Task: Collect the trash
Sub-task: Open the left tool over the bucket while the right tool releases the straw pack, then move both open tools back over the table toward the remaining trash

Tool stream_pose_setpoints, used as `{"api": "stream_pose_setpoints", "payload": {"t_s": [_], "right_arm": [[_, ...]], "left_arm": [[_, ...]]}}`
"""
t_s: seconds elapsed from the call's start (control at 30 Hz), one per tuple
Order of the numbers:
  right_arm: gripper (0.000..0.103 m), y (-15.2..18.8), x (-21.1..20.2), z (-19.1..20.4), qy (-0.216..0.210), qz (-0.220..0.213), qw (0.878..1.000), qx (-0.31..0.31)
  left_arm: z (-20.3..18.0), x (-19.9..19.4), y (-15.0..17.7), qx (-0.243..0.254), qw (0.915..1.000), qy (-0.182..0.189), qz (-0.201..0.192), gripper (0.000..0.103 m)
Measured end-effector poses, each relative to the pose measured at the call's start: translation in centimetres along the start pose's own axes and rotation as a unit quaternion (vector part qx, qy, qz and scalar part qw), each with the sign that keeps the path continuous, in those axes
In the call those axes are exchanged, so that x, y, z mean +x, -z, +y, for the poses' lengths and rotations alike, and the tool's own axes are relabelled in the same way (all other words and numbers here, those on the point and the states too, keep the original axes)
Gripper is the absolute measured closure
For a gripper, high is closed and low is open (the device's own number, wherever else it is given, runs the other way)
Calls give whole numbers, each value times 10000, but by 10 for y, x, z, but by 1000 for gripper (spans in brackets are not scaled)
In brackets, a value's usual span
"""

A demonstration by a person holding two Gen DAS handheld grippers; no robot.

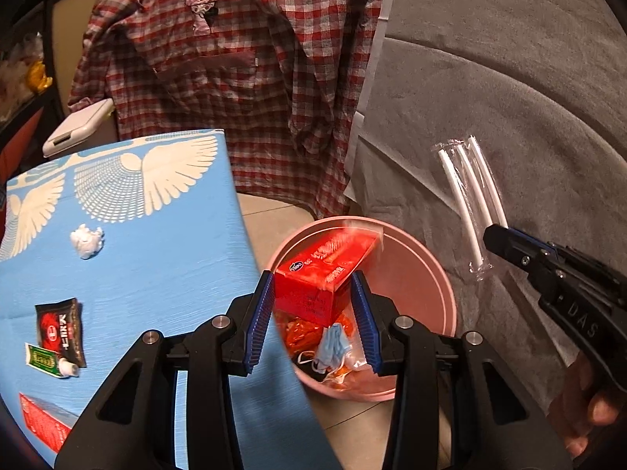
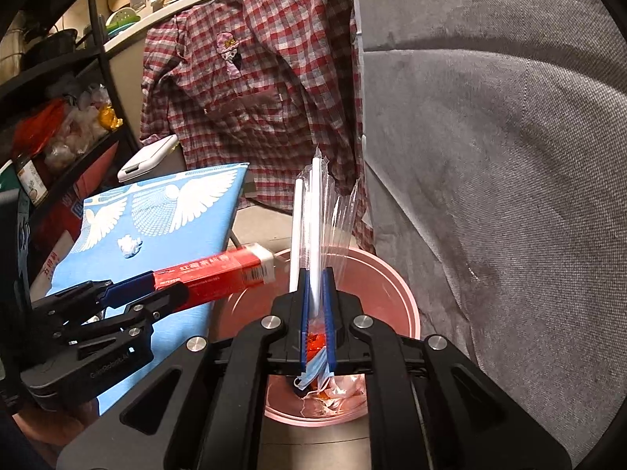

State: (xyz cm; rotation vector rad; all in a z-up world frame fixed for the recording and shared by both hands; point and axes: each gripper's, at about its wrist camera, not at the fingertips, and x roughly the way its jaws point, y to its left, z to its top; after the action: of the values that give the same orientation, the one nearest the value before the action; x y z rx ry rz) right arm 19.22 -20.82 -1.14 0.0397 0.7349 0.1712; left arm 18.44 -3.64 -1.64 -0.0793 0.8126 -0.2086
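Note:
A pink bin stands on the floor between a blue-covered table and a grey sofa, with a blue face mask and orange wrappers inside. My left gripper is shut on a red carton, holding it over the bin's mouth. My right gripper is shut on a clear packet of white straws, which stands above the bin's right side.
On the blue winged tablecloth lie a crumpled tissue, a black sachet, a green tube and another red box. A plaid shirt hangs behind, beside the grey sofa. Cluttered shelves stand left.

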Motion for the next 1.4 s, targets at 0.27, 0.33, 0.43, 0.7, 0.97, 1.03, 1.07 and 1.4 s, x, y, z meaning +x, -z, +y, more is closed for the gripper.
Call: {"api": "stream_pose_setpoints", "payload": {"t_s": [0.27,0.33,0.43,0.7,0.97,1.03,1.07,1.4], "right_arm": [[71,-3,-1,-7,58,-57,9998,204],[71,-3,-2,-5,50,-94,9998,196],[71,-4,-4,0,29,-158,9997,175],[71,-7,-20,21,-74,-414,9991,37],[78,-8,-36,52,-351,-597,9975,-139],[88,-8,-38,59,-444,-616,9969,-199],[90,-8,-39,62,-480,-625,9966,-219],[96,2,-35,121,-1324,-427,9871,-791]], "left_arm": [[1,-7,-4,-58,9999,80,-109,51],[4,-11,-5,-90,9998,73,-157,51],[10,-21,-7,-124,9996,50,-258,51],[38,-60,-9,-138,9978,-182,-618,69],[92,-104,-3,-222,9953,-503,-796,75],[113,-115,-3,-254,9951,-548,-778,75],[125,-121,-3,-231,9951,-595,-759,75],[243,-158,12,-677,9889,-1119,-704,76]]}}
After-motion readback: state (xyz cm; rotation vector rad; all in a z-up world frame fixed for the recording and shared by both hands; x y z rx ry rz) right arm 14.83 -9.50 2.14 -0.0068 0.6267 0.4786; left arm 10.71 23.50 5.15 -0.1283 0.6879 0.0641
